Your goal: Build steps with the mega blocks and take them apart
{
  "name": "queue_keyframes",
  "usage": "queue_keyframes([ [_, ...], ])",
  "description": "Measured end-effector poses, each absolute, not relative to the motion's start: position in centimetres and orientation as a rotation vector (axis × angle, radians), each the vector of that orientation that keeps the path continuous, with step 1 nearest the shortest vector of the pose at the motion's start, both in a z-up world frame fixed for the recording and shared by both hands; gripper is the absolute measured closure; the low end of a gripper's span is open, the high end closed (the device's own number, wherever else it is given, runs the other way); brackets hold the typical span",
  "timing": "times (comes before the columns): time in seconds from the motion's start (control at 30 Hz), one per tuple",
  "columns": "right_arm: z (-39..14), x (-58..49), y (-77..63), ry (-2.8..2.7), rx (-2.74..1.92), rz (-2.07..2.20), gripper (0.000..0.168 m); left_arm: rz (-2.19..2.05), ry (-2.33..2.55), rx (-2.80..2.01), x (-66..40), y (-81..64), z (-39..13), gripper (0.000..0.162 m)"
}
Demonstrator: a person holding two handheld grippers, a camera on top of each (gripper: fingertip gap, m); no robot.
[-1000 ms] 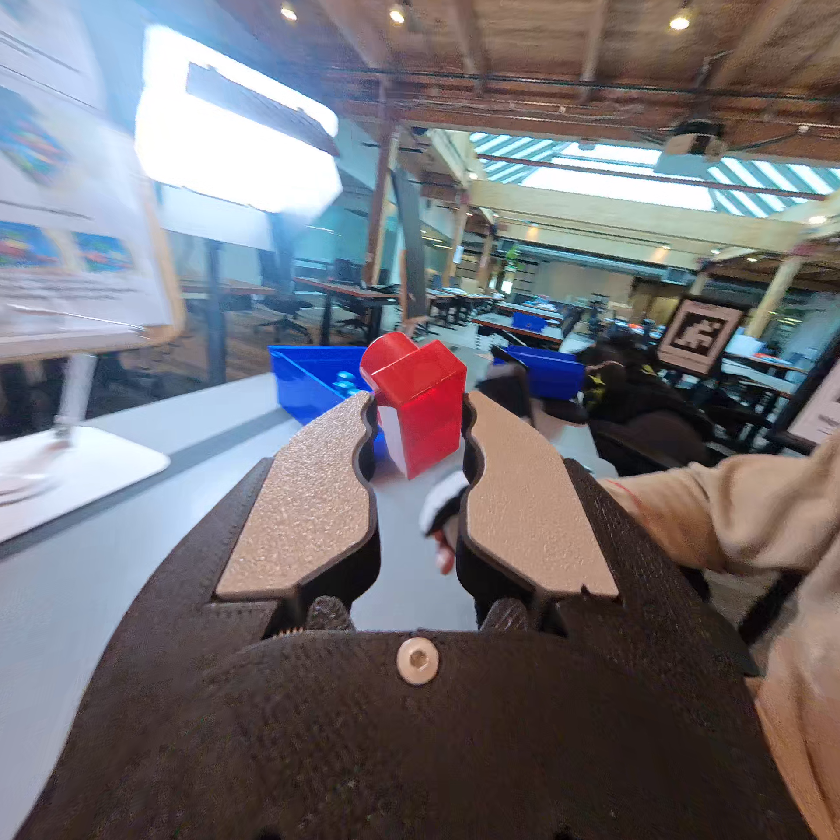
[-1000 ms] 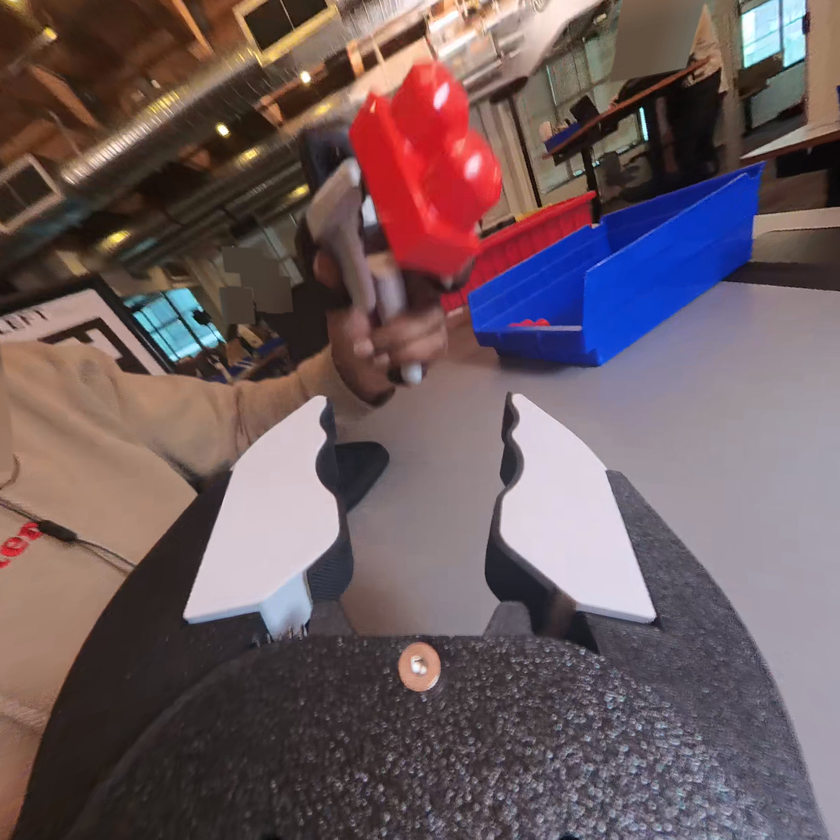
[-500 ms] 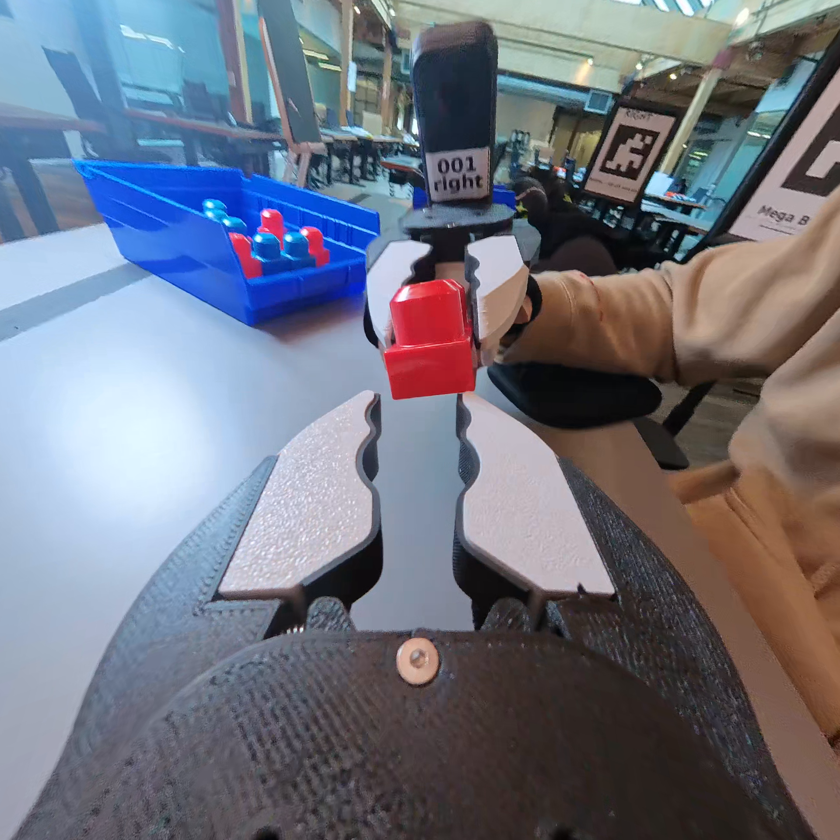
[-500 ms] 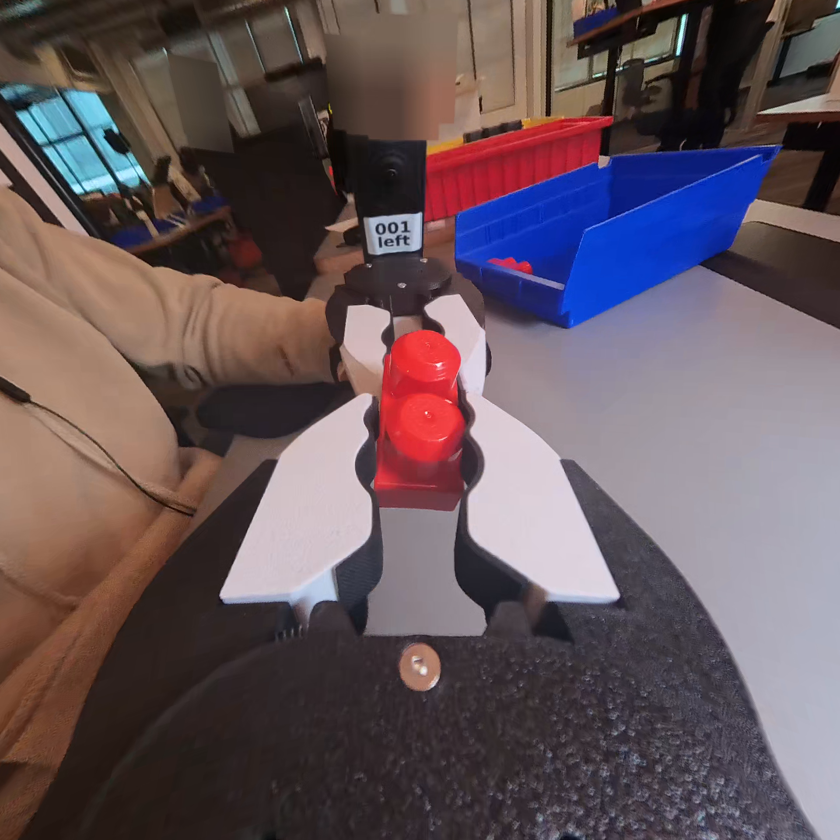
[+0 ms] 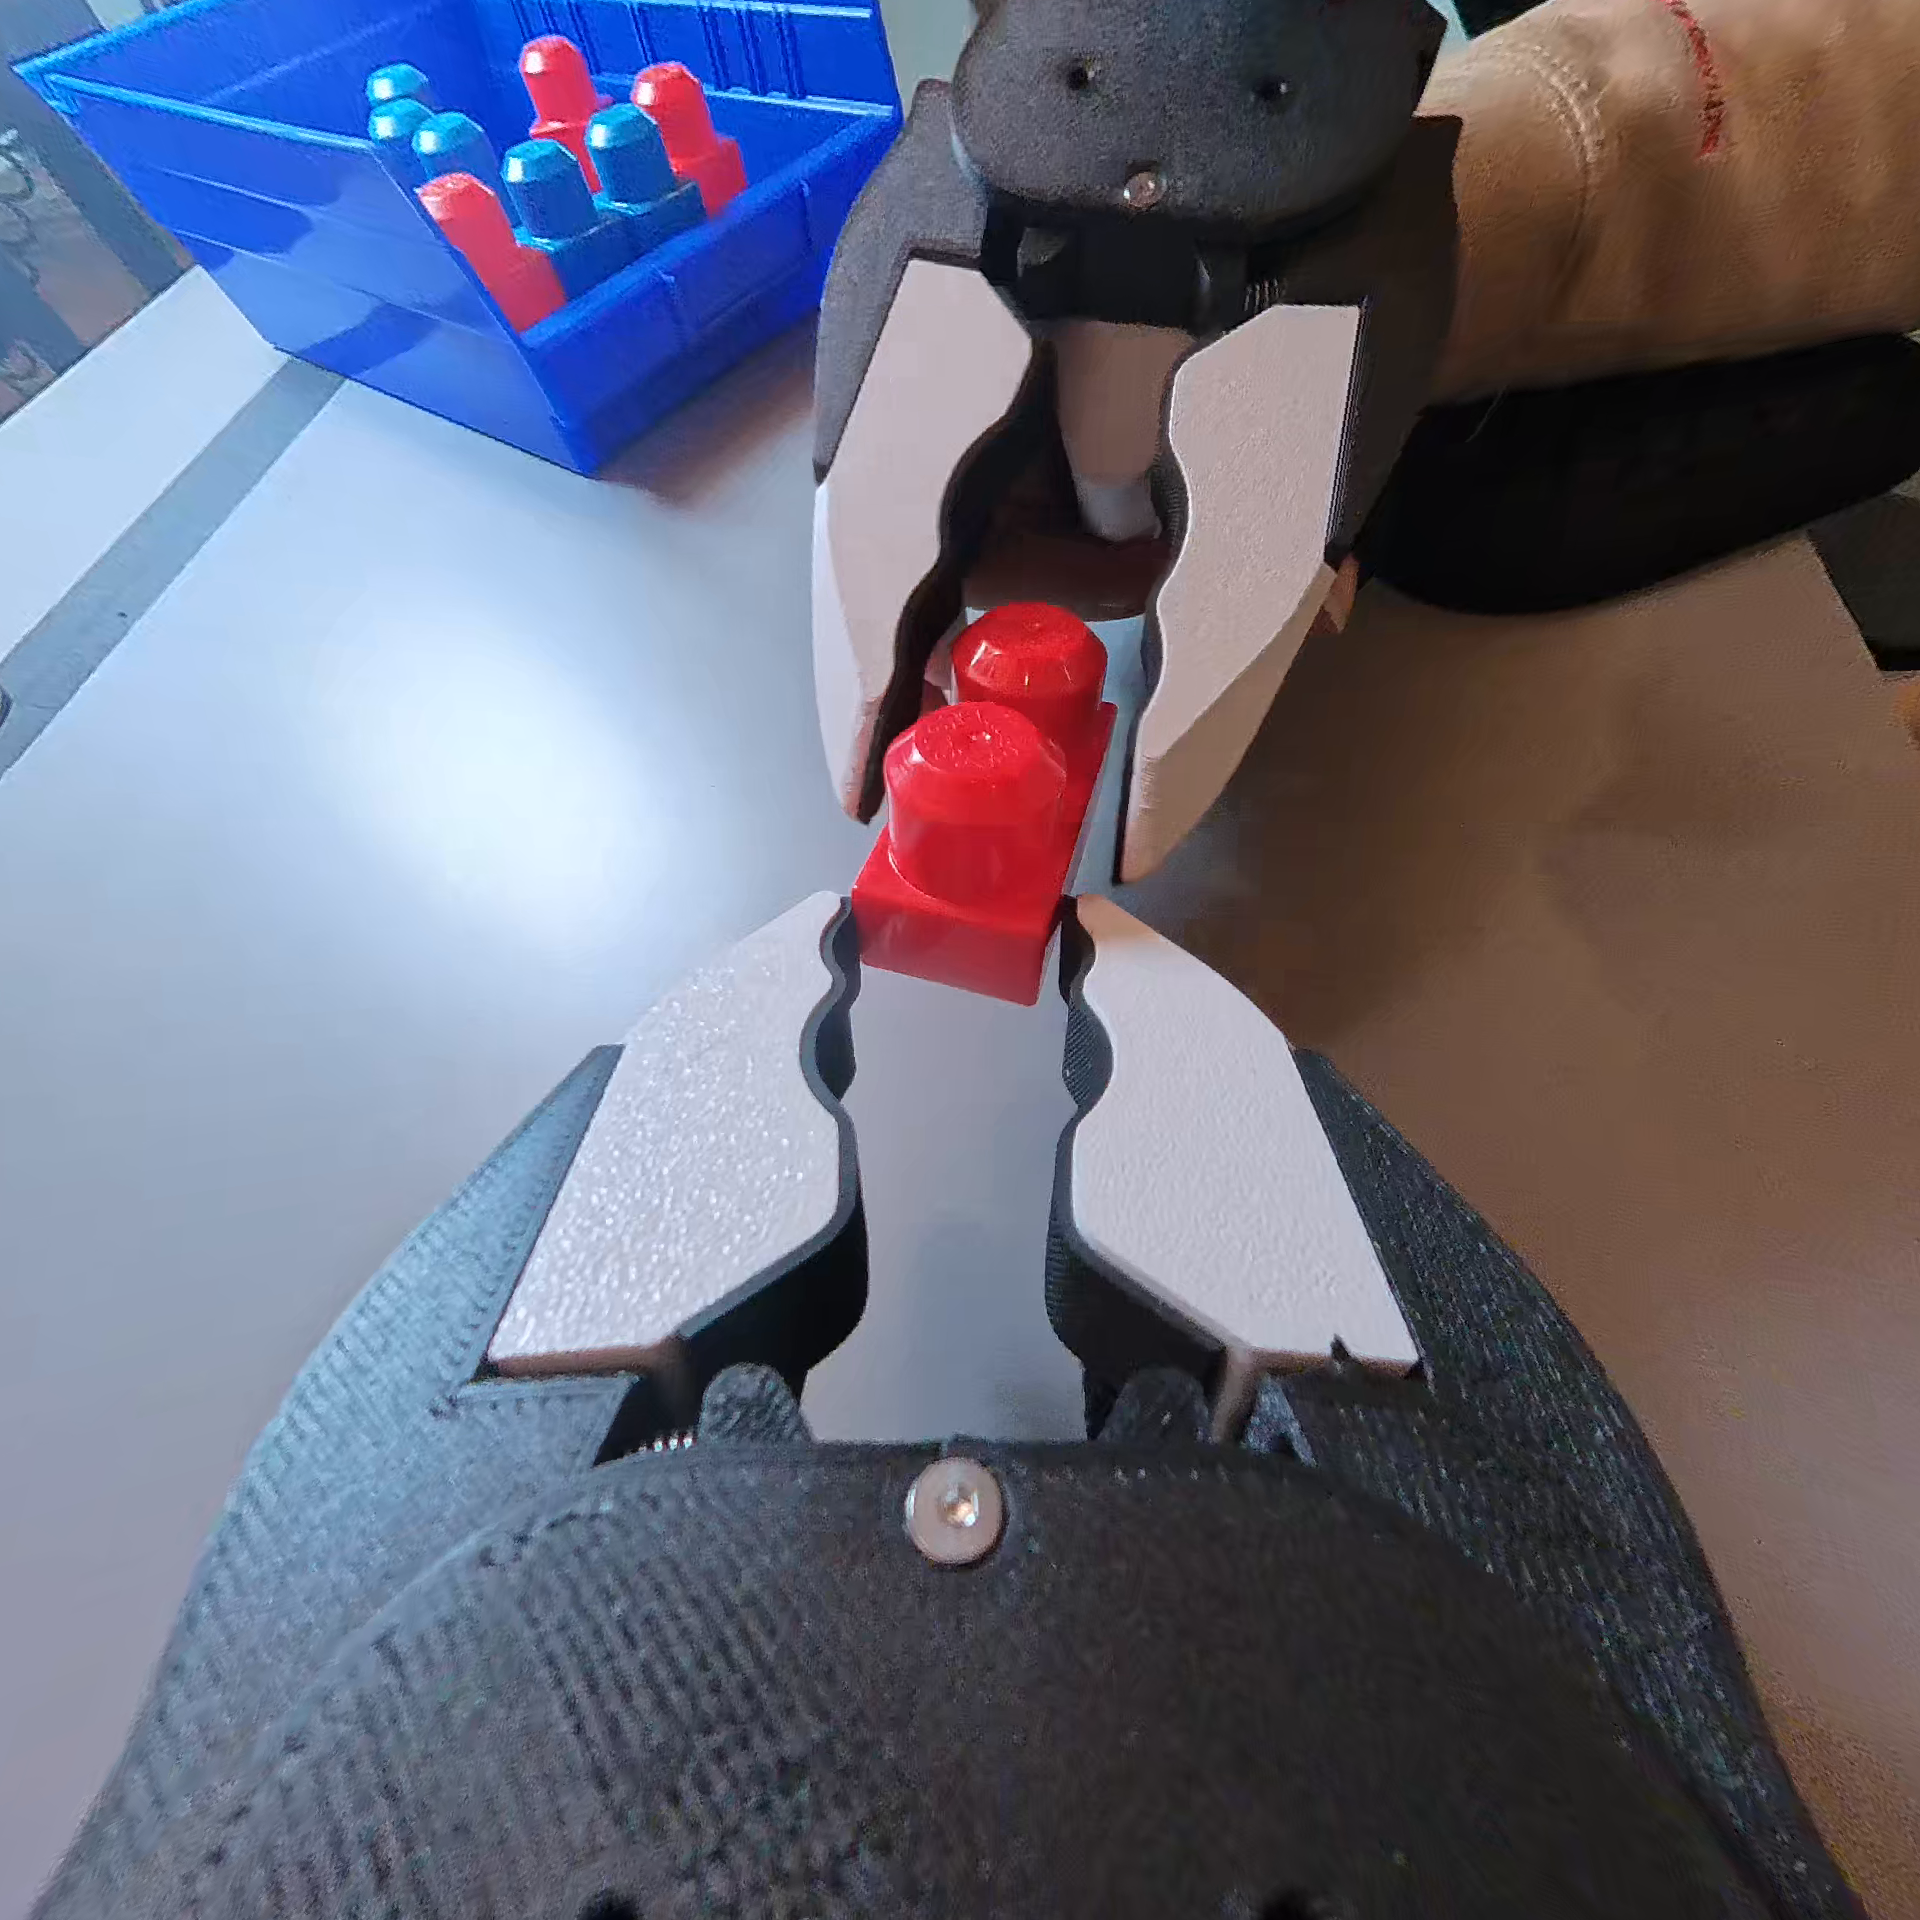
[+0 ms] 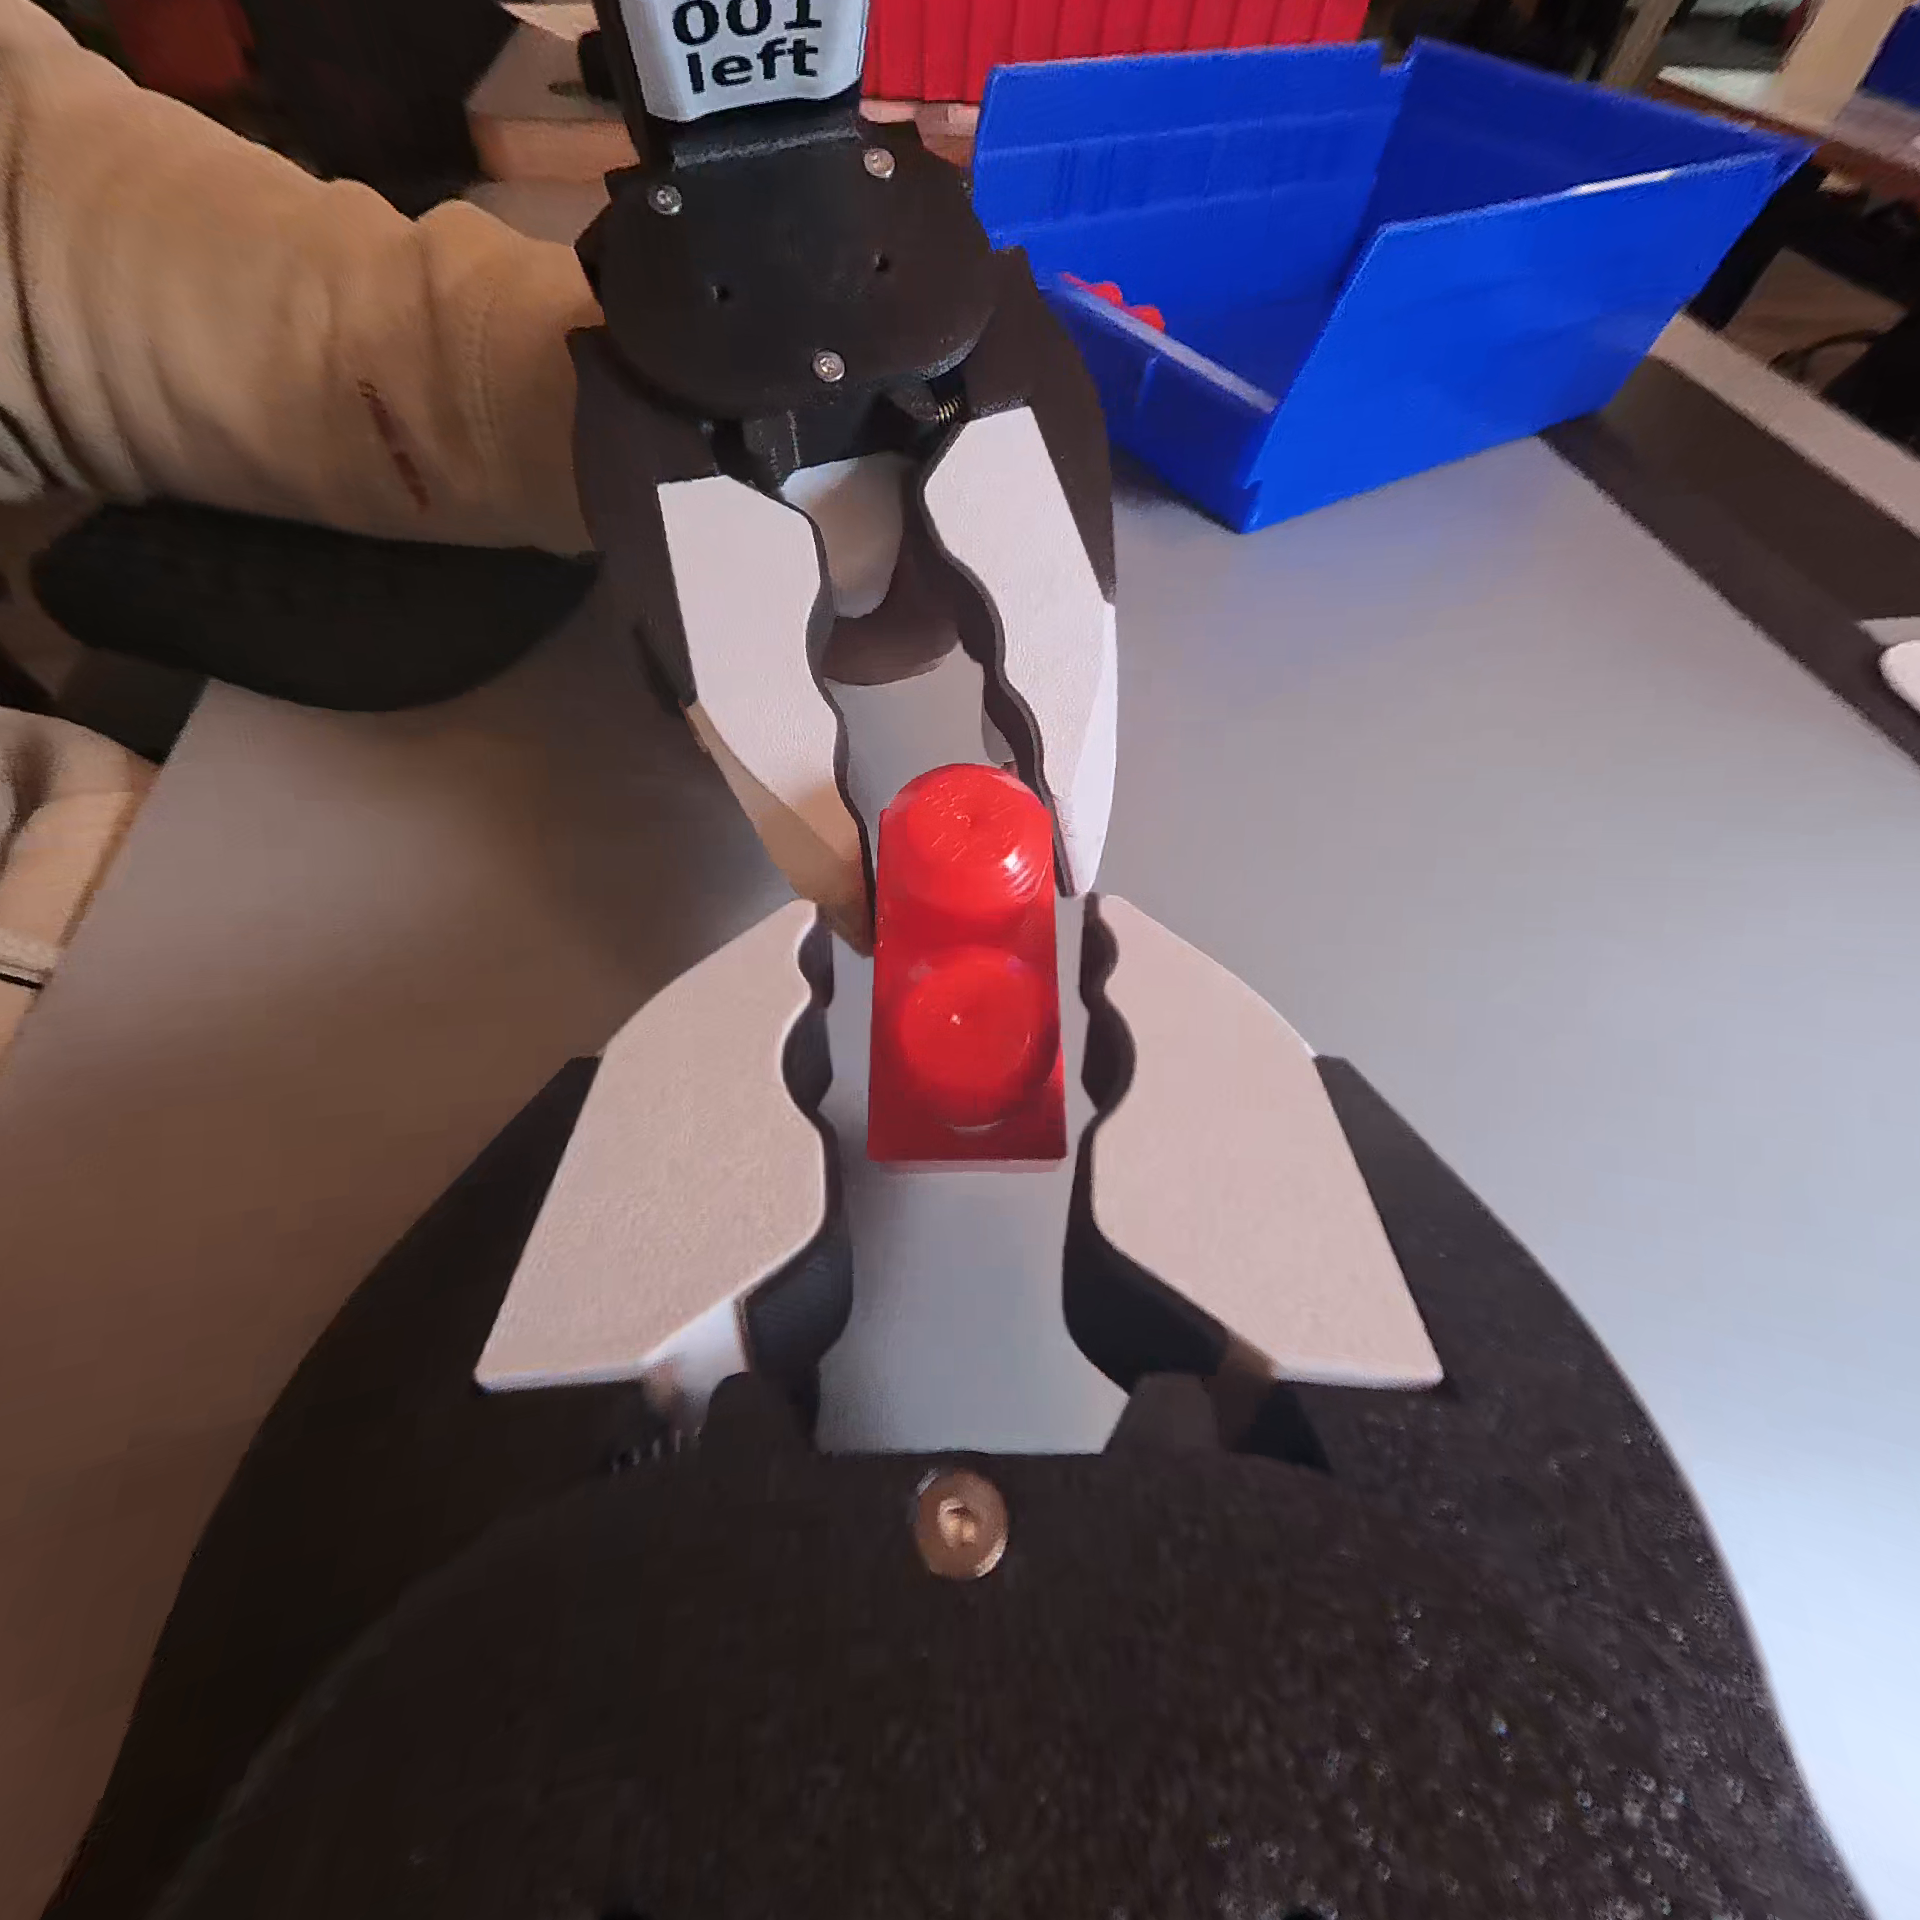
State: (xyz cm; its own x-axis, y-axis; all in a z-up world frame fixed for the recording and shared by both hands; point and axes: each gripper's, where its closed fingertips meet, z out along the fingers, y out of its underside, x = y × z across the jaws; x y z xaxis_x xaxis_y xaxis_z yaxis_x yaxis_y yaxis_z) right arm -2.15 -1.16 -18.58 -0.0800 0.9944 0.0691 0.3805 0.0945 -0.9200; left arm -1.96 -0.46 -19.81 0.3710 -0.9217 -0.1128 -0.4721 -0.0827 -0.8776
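The red two-stud mega block (image 5: 966, 862) sits flat on the counter (image 5: 364, 727), studs up, lying lengthwise between my two claws, which face each other across it. My left claw (image 5: 956, 925) has its fingertips on either side of the block's near end, pressing its side walls as far as I can judge, so I count it clamped on the block. My right claw (image 6: 961, 1039) straddles the other end with its fingers apart and a sliver of counter showing on each side, so it grips nothing. To do this step well, I think I should keep the block flat and square, let one claw alone hold it, and draw the other straight back along the block's length so it does not nudge it askew. The counter is smooth pale grey. Farther off stands a blue bin (image 5: 623, 343) with red and blue blocks (image 5: 582, 187) standing in it; behind it, in the right wrist view, a red bin (image 6: 1091, 42).
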Motion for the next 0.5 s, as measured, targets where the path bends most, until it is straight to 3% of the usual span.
queue_keyframes([
  [0.1, -19.6, -2.1, -1.7, -1.648, -1.406, 0.958, 0.135, -0.603, 1.29, -1.725, -1.9, -0.9, -20.6, 0.125],
  [0.23, -21.2, -2.0, -1.1, -1.709, -1.489, 0.828, 0.135, -0.547, 1.335, -1.749, -2.2, -0.8, -21.6, 0.125],
  [0.5, -23.3, -0.1, 2.6, -1.674, -1.681, 0.559, 0.13, -0.361, 0.72, -1.65, -11.2, 6.3, -14.1, 0.127],
])
